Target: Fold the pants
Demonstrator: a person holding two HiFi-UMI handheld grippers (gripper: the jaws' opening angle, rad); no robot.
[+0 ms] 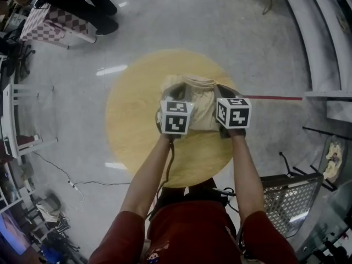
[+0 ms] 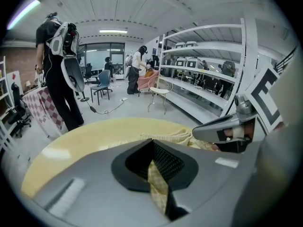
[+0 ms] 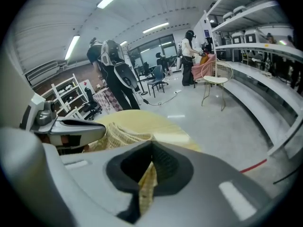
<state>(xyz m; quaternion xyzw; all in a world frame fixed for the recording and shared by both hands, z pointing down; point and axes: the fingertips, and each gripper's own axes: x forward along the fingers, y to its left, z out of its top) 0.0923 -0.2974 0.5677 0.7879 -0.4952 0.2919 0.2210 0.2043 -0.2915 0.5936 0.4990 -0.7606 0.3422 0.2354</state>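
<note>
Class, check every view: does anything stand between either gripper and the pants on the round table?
Nothing visible does. The left gripper and the right gripper are each shut directly on a fold of the pants, which lie on the round table.

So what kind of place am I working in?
Probably a lab or workshop hall, not a home: long white shelving, loose cables on the ground, and a person wearing a backpack rig.
</note>
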